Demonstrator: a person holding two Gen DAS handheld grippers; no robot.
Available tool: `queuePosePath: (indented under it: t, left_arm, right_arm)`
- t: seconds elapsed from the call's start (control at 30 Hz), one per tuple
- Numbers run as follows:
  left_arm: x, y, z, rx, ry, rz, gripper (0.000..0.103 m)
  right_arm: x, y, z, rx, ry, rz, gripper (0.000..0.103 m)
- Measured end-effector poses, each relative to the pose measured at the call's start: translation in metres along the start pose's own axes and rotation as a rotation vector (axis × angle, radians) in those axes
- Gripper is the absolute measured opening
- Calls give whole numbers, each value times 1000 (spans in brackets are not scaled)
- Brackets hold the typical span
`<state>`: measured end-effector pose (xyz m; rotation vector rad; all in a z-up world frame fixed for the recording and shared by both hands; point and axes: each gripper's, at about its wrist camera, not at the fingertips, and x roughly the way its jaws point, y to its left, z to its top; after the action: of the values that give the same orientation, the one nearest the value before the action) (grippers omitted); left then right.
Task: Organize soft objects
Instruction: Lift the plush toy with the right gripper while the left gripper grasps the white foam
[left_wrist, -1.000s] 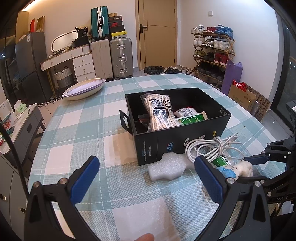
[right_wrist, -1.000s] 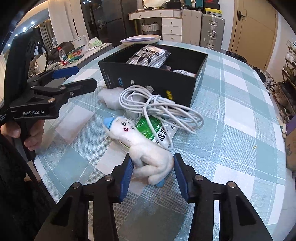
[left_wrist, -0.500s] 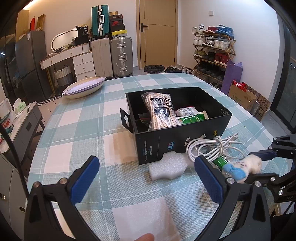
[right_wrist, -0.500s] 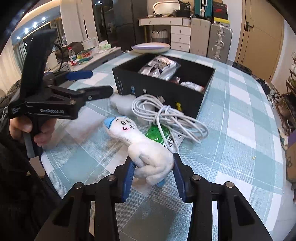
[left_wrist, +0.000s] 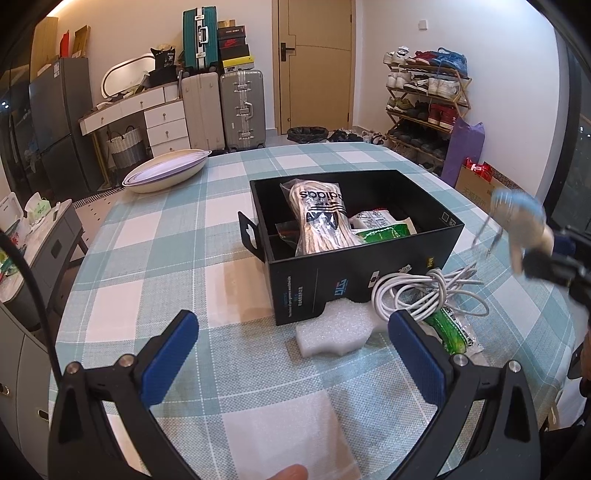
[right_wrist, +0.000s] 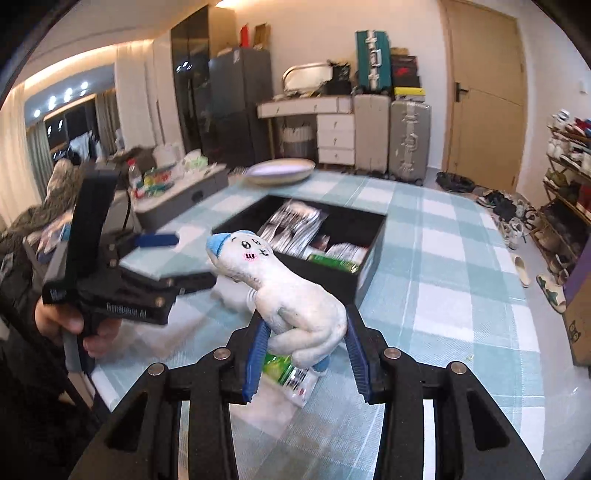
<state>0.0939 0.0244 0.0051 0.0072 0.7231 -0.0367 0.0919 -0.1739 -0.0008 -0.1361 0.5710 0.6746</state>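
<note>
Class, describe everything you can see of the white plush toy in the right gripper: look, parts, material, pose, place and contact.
The white plush toy is a long, soft, fuzzy figure with a blue tip at its head, small stitched eyes, pink cheeks and stubby limbs, with a bit of blue at the bottom. The right gripper is shut on its lower body, blue pads pressing both sides. It is off the table, tilted head up and leftward, in front of the black box. In the left view it looks blurred.

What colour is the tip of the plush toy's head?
Blue, on the white plush toy; clearest in the right wrist view.
</note>
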Motion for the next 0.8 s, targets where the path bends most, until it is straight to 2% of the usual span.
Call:
queuePosePath:
  t: [0.17,0.27,0.5,0.8]
  left_arm:
    - [4,-5,-2,2,27,-10,103]
    - [10,-12,-4,25,54,-25,103]
    - [27,-16,-9,61,107,26,101]
    - [39,-10,-7,34,152,-7,94]
  right_arm:
    - [-11,-18,8,88,-78,-68,40]
    - [-8,-24,9,110,-76,-88,40]
    - [-3,-31,7,135,-63,-79,40]
    - [2,-32,5,135,-48,-69,40]
